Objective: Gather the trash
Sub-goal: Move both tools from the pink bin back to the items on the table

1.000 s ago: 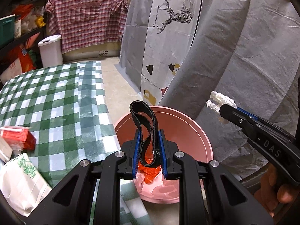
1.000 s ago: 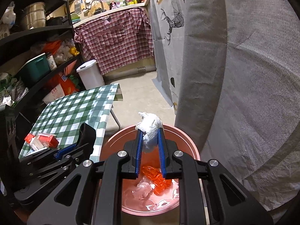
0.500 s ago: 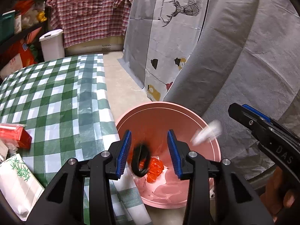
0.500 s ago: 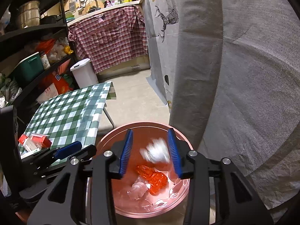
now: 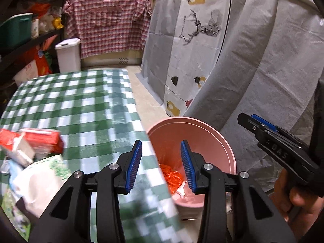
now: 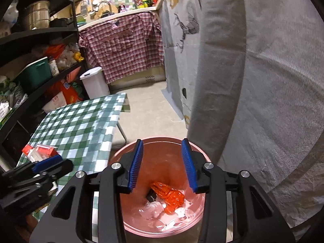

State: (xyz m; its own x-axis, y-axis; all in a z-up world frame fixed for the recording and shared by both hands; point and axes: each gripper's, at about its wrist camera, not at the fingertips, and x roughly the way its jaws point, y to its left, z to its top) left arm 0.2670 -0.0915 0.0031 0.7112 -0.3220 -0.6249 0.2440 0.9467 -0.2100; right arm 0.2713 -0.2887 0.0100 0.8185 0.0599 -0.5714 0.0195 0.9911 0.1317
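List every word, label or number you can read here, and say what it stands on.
"DAS": raised letters on the right gripper body, seen from the left wrist.
Lettering beside the deer print on the grey sheet: too blurred.
Print on the red cartons and the white bag: too blurred.

Both tongs, left [image 5: 161,165] and right [image 6: 162,165], have let go; the black strap [image 6: 151,196] and white wad [image 6: 180,210] now lie in the pink bin [image 6: 194,225].
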